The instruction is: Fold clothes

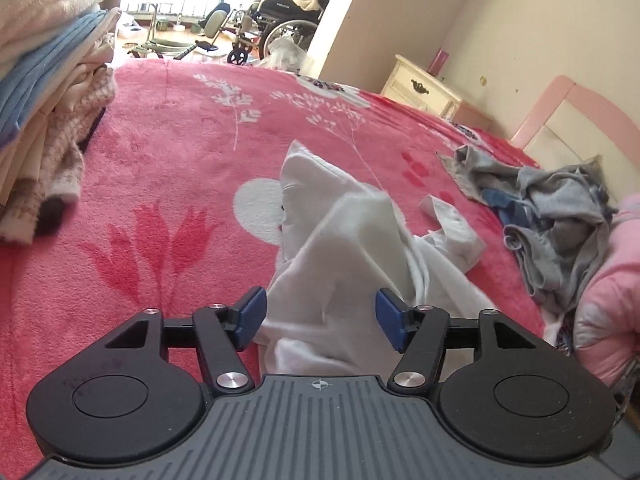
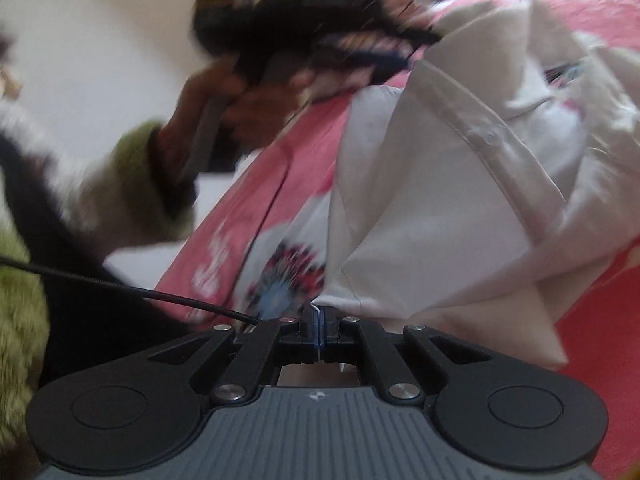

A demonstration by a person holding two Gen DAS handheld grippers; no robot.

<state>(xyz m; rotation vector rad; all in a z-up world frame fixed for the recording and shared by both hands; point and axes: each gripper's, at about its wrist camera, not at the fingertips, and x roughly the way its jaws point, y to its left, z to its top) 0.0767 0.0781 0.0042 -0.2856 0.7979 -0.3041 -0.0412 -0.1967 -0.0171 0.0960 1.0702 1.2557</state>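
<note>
Evidently my right gripper [image 2: 320, 326] pinches an edge of the white shirt [image 1: 344, 248], lifting it off the pink blanket [image 1: 168, 184] so it hangs; my left gripper [image 1: 318, 318] is spread wide around the near folds.

A pink floral blanket [image 1: 180, 168] covers the bed before me. Past its far edge I see a wheelchair [image 1: 288, 12] in the bright doorway. A cream nightstand [image 1: 420, 88] stands against the wall to my right, next to the pink headboard [image 1: 580, 120]. A pink quilt [image 1: 612, 292] bunches beside me.
</note>
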